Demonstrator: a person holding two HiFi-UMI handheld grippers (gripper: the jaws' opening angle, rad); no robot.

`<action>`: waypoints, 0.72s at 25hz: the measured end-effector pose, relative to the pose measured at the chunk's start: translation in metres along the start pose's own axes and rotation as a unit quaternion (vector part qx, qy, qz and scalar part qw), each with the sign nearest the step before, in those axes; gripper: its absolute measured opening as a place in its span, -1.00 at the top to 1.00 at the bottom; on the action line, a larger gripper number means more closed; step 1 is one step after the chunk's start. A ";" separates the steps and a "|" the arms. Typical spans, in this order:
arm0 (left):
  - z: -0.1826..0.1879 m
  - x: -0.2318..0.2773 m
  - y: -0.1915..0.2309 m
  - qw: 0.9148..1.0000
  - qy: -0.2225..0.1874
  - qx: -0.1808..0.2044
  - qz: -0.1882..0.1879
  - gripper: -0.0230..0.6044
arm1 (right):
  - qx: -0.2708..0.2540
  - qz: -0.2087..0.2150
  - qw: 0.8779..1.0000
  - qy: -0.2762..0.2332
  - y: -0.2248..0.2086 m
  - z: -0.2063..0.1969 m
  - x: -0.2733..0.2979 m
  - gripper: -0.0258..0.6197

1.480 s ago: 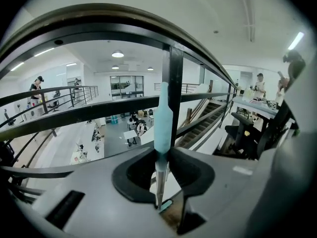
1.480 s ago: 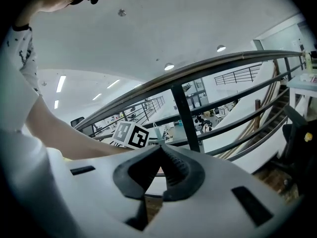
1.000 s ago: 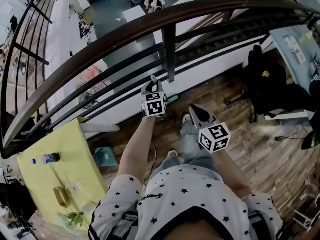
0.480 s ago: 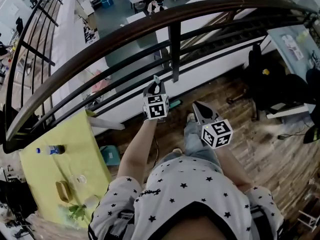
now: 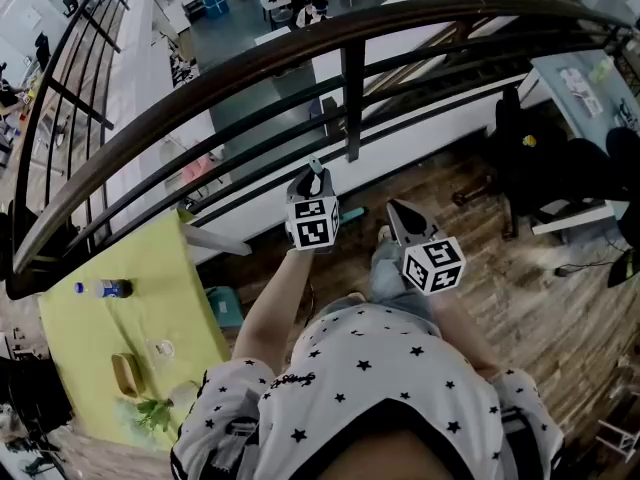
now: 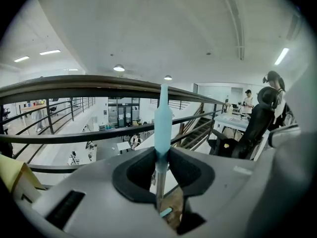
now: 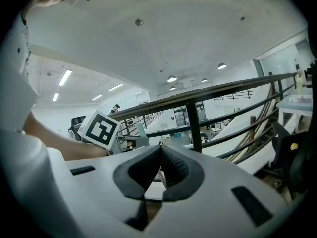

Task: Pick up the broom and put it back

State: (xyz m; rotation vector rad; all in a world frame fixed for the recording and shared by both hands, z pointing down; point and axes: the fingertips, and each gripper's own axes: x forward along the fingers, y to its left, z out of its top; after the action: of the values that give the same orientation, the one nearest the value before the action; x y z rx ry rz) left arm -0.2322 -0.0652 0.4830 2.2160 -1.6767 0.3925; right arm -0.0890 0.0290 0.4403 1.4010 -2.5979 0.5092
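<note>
**A:** What has changed for us over the last second?

**B:** Not the grip. Our left claw is still set narrow on the broom. The pale blue sleeve of its handle stands upright between the jaws and rises above them, and the bare shaft runs down below. We cannot see the broom's head.

**A:** And the right claw?

**B:** Its jaws are pressed together with nothing between them. It rides just to the right of the left claw, as before.

**A:** So what did move?

**B:** We did. The yellow counter, off to the left of the left claw, has slid in the head view, and so have the floorboards under both claws. The railing stays just ahead of both claws. We judge that we are walking along it with the broom in tow.

**A:** What does that mean for the task?

**B:** The pick-up looks done, and putting it back is what remains. We see no obvious home for the broom ahead of the claws yet. Until we do, we should keep the handle clear of the railing bars.
</note>
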 end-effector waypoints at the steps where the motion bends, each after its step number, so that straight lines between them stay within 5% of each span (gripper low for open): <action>1: 0.001 -0.003 -0.001 1.000 -0.002 -0.001 0.000 0.63 | 0.000 0.000 1.000 0.001 0.000 0.000 0.000 0.94; 18: 0.033 0.024 -0.049 1.000 -0.014 -0.005 0.025 0.63 | -0.010 0.030 1.000 0.003 -0.087 0.040 0.013 0.94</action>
State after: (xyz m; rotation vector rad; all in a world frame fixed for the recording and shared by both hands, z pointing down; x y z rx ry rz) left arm -0.1777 -0.0883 0.4581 2.1858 -1.7478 0.3682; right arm -0.0220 -0.0396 0.4259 1.3184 -2.6390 0.4944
